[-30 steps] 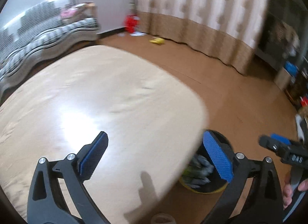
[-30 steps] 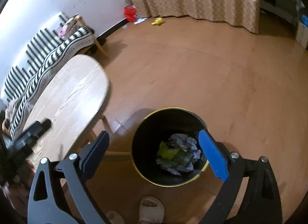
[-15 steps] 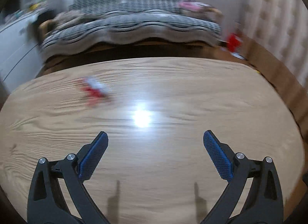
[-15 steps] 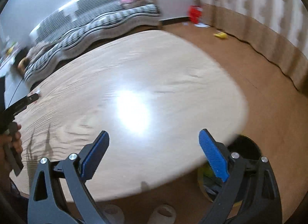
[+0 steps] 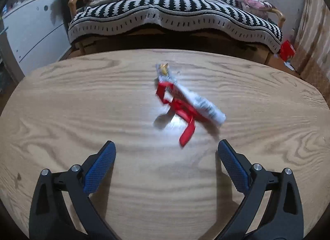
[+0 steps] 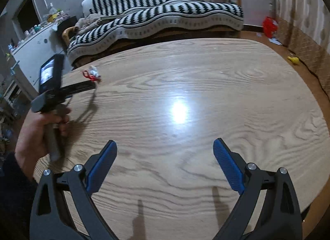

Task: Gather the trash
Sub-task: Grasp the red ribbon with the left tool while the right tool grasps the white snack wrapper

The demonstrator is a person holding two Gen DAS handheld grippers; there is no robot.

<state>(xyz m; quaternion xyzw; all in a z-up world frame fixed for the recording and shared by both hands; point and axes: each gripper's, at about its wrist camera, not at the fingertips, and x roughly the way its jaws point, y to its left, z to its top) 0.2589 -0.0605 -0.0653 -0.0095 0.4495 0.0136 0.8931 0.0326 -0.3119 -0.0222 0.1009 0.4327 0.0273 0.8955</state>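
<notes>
Lying on the wooden table (image 5: 61,116) just beyond the gaping, empty left gripper (image 5: 166,153), slightly right of centre, long axis running far-left to near-right: crumpled red-and-white wrapper (image 5: 185,103), far from the likewise splayed right gripper (image 6: 165,153).

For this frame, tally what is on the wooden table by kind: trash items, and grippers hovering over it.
Red-and-white crumpled wrapper: 1, lying on the wooden table
Grippers over the table: 2, the left gripper and the right gripper, both open and empty
Total: 3
</notes>
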